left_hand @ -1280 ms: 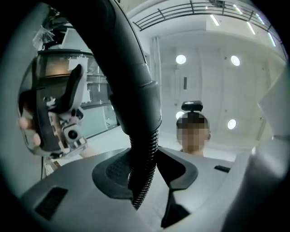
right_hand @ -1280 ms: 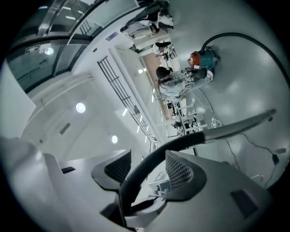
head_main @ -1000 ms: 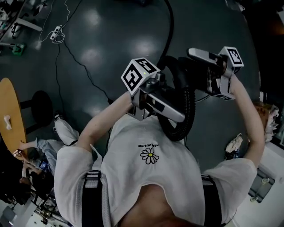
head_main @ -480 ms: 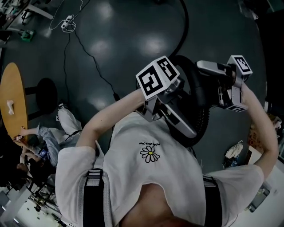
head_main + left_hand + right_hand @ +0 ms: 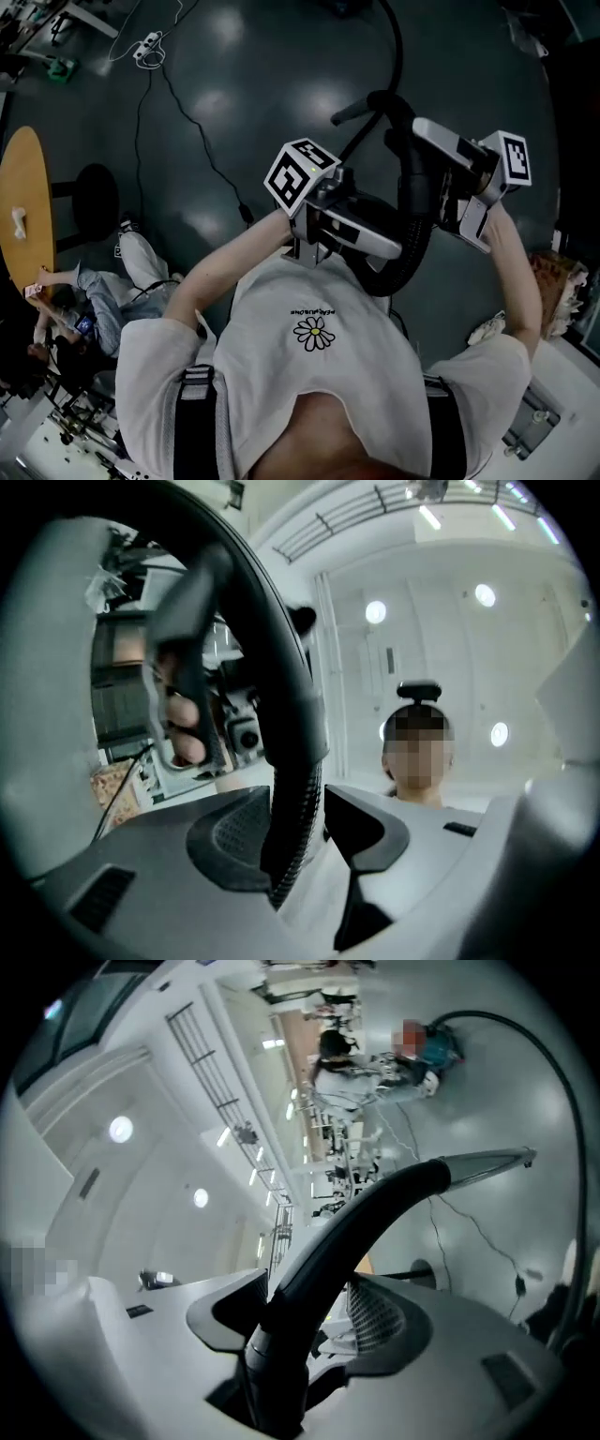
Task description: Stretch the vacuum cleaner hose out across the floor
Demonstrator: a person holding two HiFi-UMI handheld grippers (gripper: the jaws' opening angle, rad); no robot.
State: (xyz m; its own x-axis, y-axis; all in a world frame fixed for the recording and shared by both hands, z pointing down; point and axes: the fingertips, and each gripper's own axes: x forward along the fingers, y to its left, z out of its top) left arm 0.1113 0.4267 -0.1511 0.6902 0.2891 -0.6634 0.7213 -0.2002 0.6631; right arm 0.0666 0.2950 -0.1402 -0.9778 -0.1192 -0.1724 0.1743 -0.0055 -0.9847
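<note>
Left gripper (image 5: 300, 832) is clamping the hose (image 5: 417, 225), right gripper (image 5: 305, 1312) jaws have just been opening loose around it; probably worth regripping farther out.

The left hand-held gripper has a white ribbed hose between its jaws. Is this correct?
Not quite. The ribbed hose between the jaws of the left hand-held gripper is black, not white. The left gripper view shows this.
</note>
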